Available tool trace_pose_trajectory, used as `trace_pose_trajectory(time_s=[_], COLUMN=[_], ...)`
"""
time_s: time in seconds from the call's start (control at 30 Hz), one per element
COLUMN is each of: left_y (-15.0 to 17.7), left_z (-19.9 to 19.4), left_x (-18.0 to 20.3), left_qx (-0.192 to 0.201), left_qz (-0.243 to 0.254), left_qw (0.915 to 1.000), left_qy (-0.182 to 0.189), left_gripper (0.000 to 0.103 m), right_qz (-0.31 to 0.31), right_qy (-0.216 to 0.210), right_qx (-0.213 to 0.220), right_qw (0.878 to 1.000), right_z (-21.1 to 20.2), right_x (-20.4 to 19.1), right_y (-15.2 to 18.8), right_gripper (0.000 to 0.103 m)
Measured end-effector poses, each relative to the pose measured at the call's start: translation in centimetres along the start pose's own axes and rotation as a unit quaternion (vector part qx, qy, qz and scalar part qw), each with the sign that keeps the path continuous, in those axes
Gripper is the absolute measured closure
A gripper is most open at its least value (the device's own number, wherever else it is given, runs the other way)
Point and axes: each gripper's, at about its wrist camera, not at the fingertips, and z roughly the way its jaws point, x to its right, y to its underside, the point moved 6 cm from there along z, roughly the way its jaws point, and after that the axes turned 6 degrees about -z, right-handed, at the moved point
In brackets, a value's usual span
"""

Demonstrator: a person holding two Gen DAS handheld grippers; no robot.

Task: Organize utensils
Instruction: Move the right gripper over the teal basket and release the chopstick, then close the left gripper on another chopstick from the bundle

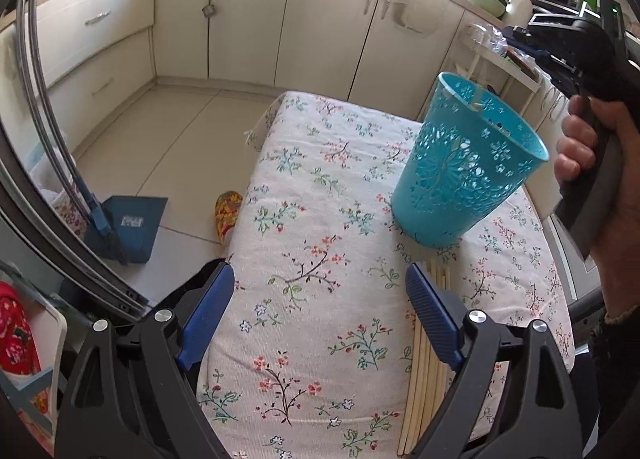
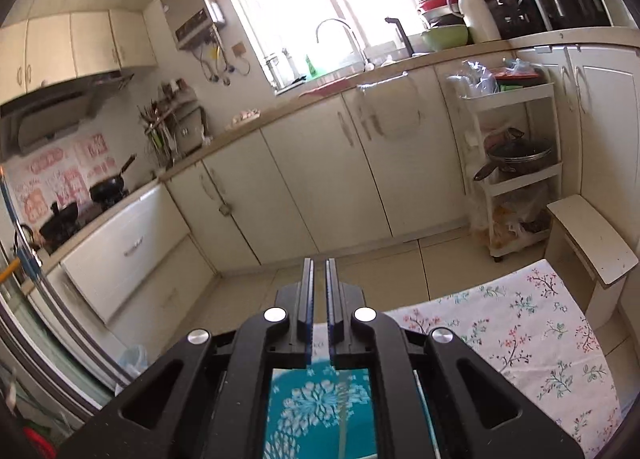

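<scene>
A kitchen with cream cabinets (image 1: 248,19) along the far walls and a pale tiled floor (image 1: 176,147) surrounds a table under a floral cloth (image 1: 320,243). On the far counter by the window sit a sink tap (image 2: 340,33), a green bowl (image 2: 444,37) with stacked dishes behind it, and two black pans (image 2: 108,185) at the left on the stove. A white shelf cart (image 2: 516,163) stands at the right and carries one dark pot. On the floor left of the table lies one blue dustpan (image 1: 128,227).

One turquoise basket (image 1: 468,167) with cut-out flower patterns stands tilted on the right part of the cloth; a single pale stick appears to rise at its far rim, though what else lies inside cannot be told. Just near it, a bundle of pale wooden chopsticks (image 1: 424,379) lies flat on the cloth, running from the basket's base toward the near edge; about six can be counted, the rest hidden.

The left gripper (image 1: 320,299) hangs over the cloth with its blue pads wide apart, gripping nothing, its right finger over the chopsticks. The right gripper (image 2: 319,299) has its fingers drawn nearly together with only a narrow gap and nothing visible between them; the basket shows directly beneath its body. A hand (image 1: 592,163) grips its handle at the right.
</scene>
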Motion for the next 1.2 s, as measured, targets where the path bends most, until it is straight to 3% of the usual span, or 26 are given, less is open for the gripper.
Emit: trace_pose_trajectory(time_s=[0.2,0.37,0.47,0.53,0.6,0.7,0.8,1.03,1.2], left_y=[0.2,0.4,0.7,1.0,1.3,1.6,1.9,2.6,2.8], left_z=[-0.1,-0.5,-0.5,-0.3,0.0,0.0,-0.4,0.0,0.3], left_x=[-0.3,-0.6,-0.8,-0.9,-1.1,-1.1,-1.1,-1.7,-1.6], left_qx=[-0.001,0.001,-0.002,-0.007,-0.015,-0.020,-0.016,-0.029,-0.033], left_qz=[-0.009,-0.012,-0.014,-0.016,-0.019,-0.020,-0.013,-0.019,-0.014], left_qw=[1.0000,0.9999,0.9999,0.9998,0.9997,0.9996,0.9997,0.9993,0.9992], left_qy=[0.001,-0.002,-0.005,-0.008,-0.008,-0.008,-0.011,-0.014,-0.014], left_gripper=[0.019,0.018,0.018,0.017,0.017,0.017,0.017,0.016,0.016], right_qz=[-0.015,-0.015,-0.018,-0.026,-0.034,-0.042,-0.039,-0.057,-0.075], right_qy=[-0.002,-0.003,0.006,0.017,0.022,0.029,0.036,0.055,0.065], right_qx=[-0.003,0.016,0.021,0.000,-0.061,-0.157,-0.209,-0.238,-0.241], right_qw=[1.000,1.000,1.000,1.000,0.997,0.986,0.977,0.968,0.965], right_z=[-1.9,-6.8,-10.7,-11.9,-11.5,-8.9,-6.2,-2.7,-2.5], right_x=[0.3,0.9,0.8,0.6,0.4,0.6,1.0,1.2,0.7], right_y=[0.7,1.5,3.9,6.9,11.5,17.7,20.8,22.2,23.2], right_gripper=[0.083,0.077,0.074,0.074,0.074,0.076,0.081,0.083,0.084])
